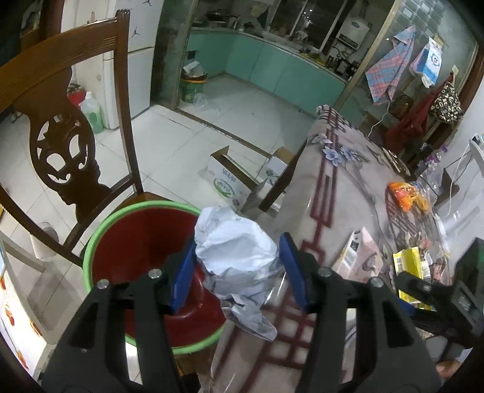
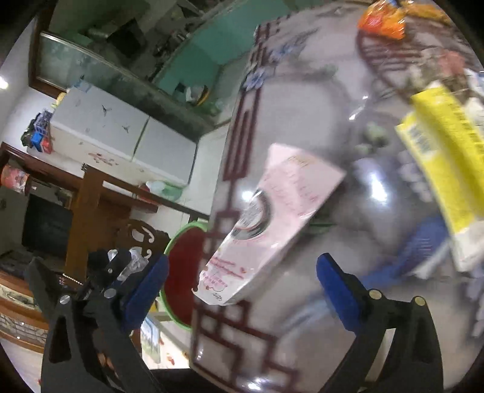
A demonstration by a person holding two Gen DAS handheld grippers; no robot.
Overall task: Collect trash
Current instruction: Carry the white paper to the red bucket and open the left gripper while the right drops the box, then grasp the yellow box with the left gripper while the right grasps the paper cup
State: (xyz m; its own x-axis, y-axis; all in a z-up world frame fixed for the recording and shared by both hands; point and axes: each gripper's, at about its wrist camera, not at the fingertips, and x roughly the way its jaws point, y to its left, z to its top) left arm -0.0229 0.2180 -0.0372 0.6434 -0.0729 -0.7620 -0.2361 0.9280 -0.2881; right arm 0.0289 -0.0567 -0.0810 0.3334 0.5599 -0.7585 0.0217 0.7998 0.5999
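Only the left wrist view showed the left gripper [image 1: 237,269] clamped on a crumpled white paper wad [image 1: 234,251], held above the near rim of a green-edged red basin [image 1: 99,229] sitting on a carved wooden chair [image 1: 60,142] beside the table [image 1: 332,169]. The right wrist view alone showed the right gripper [image 2: 242,281] – jaws spread wide, nothing between the pads – hanging over a pink carton [image 2: 272,217] lying on the glossy patterned tablecloth. A yellow box [image 2: 444,169] lay just beyond, an orange wrapper [image 2: 381,21] farther off. An open cardboard box [image 1: 230,178] stood on the floor. The carton's print was too blurred to read.
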